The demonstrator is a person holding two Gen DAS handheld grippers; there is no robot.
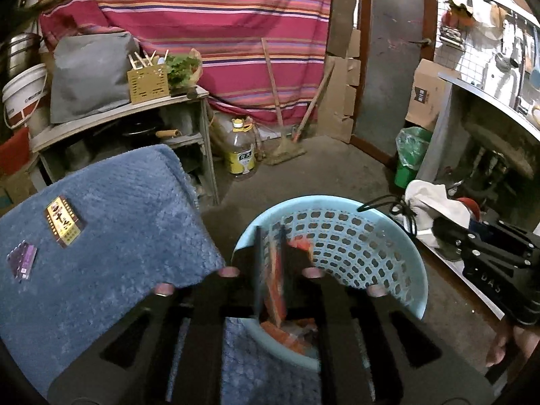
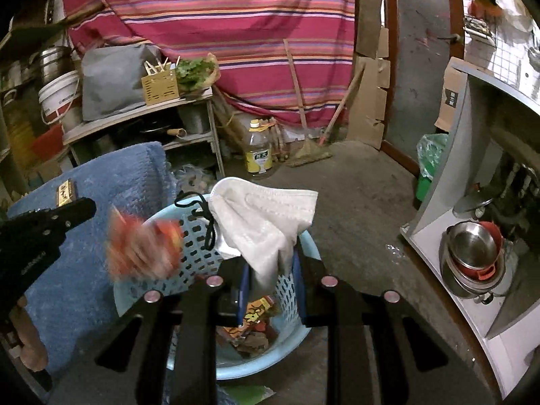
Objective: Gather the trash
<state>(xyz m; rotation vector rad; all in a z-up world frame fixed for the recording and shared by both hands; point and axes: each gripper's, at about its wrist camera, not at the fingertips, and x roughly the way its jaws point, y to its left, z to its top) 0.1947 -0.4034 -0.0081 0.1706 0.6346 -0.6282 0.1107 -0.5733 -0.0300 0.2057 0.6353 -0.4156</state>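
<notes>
You had a pale blue perforated basket (image 1: 341,236) at lower centre, an orange-red wrapper (image 1: 275,290), a white mask (image 2: 263,216) with black loops, and magenta striped cloth (image 1: 209,27) across the top.

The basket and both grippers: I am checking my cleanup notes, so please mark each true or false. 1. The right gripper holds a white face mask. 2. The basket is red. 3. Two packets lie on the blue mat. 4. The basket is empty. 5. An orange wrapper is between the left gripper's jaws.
1. True: the right gripper pinches the face mask.
2. False: the basket is light blue.
3. True: a brown-and-gold packet and a purple packet lie on the blue mat.
4. False: wrappers lie inside.
5. True: the orange wrapper stands between the jaws of the left gripper.
</notes>
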